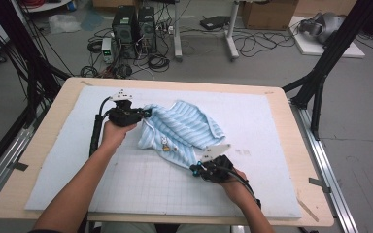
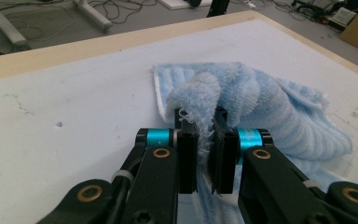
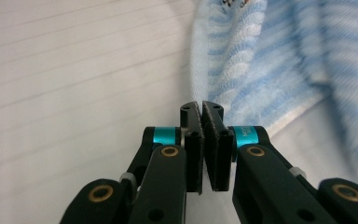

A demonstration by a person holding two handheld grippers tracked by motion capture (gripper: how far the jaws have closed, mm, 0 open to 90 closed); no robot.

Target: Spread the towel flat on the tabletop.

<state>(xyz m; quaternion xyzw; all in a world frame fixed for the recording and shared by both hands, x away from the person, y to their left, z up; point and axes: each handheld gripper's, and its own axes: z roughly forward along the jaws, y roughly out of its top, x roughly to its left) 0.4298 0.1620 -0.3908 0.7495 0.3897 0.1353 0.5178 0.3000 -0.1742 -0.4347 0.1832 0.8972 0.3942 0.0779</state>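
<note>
A light blue striped towel (image 1: 184, 126) lies crumpled on the white mat (image 1: 252, 121), with a small picture near its front hem. My left gripper (image 1: 148, 112) is at the towel's left end. In the left gripper view its jaws (image 2: 204, 116) are shut on a bunched fold of the towel (image 2: 270, 107), with fuzzy cloth squeezed between the pads. My right gripper (image 1: 194, 169) sits at the towel's front corner. In the right gripper view its jaws (image 3: 200, 106) are pressed together with no cloth seen between them. The towel's hem (image 3: 261, 60) lies just past and to the right of the tips.
The mat has a faint grid and covers most of the wooden table (image 1: 291, 121). Black frame posts (image 1: 320, 73) stand at the table's right and left. Computers and cables (image 1: 133, 29) are on the floor beyond the far edge.
</note>
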